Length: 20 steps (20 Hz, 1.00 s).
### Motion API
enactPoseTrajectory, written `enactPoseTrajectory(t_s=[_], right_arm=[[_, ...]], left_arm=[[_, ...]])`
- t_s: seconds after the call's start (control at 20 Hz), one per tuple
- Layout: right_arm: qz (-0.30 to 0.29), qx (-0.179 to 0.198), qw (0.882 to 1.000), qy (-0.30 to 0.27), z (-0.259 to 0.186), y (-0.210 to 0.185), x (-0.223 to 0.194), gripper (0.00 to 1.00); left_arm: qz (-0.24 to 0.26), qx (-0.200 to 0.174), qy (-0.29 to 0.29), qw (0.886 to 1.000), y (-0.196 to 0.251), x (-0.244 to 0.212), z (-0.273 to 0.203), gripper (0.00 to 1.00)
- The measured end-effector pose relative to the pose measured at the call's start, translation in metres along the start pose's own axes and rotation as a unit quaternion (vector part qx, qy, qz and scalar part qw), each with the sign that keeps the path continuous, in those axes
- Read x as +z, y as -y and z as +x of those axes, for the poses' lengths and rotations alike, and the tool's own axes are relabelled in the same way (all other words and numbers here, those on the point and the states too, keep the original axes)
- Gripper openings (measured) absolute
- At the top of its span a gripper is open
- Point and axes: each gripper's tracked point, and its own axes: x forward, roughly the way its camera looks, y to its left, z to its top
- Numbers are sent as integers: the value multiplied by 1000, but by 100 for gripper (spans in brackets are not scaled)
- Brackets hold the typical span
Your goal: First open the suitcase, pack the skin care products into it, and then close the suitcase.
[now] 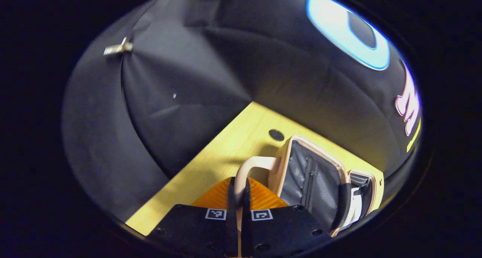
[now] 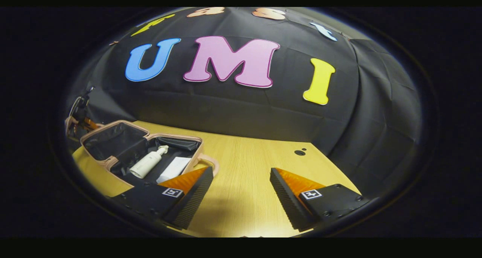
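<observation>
With my left tool (image 1: 238, 197) pinched on the lid handle (image 1: 251, 167) and my right tool (image 2: 241, 192) wide and empty, the suitcase (image 2: 113, 162) lies open at nine o'clock on the table (image 2: 244, 167), bottle (image 2: 147, 163) inside, so I judge only closing remains.

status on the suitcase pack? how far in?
Done: the suitcase lies open on the table, with a white bottle and a flat white box inside. In hand: the left gripper has its jaws shut on the pink handle, likely to swing the lid over. The right gripper hangs open above bare table. Left: closing the case.
</observation>
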Motion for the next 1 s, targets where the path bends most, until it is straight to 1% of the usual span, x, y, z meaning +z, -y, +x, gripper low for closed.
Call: enactPoseTrajectory(t_s=[0.05,0.1,0.15,0.25,0.35,0.4,0.45,0.55,0.6,0.7,0.75,0.85,1.0], right_arm=[[-5,-1,1000,3,0,2,0,97],[-9,-3,1000,5,0,4,0,97],[-11,-5,1000,3,1,5,-3,97],[-6,-10,1000,-7,2,9,-15,97],[10,-10,1000,-20,2,10,-24,97],[17,-11,1000,-22,1,11,-25,97],[20,-12,999,-23,0,14,-27,97],[20,-16,999,-21,0,24,-30,97],[19,-16,999,-22,0,29,-33,97],[8,-10,999,-29,0,38,-41,97],[4,-9,999,-31,0,44,-43,99],[4,-13,999,-30,0,63,-48,97],[16,-23,999,-35,3,89,-55,97]], left_arm=[[21,-10,25,999,14,18,-18,5],[40,-17,51,998,32,39,-39,8],[58,-28,78,995,54,57,-60,8],[92,-55,115,988,110,76,-105,8],[102,-90,122,983,161,86,-140,8],[105,-112,124,980,188,89,-153,8],[111,-127,124,978,213,86,-165,8],[126,-146,133,972,259,75,-178,8],[126,-161,133,970,284,67,-184,8],[112,-202,127,965,338,46,-192,8],[102,-228,118,961,364,34,-198,8],[83,-274,88,954,419,3,-196,8],[80,-296,42,951,478,-62,-169,8]])
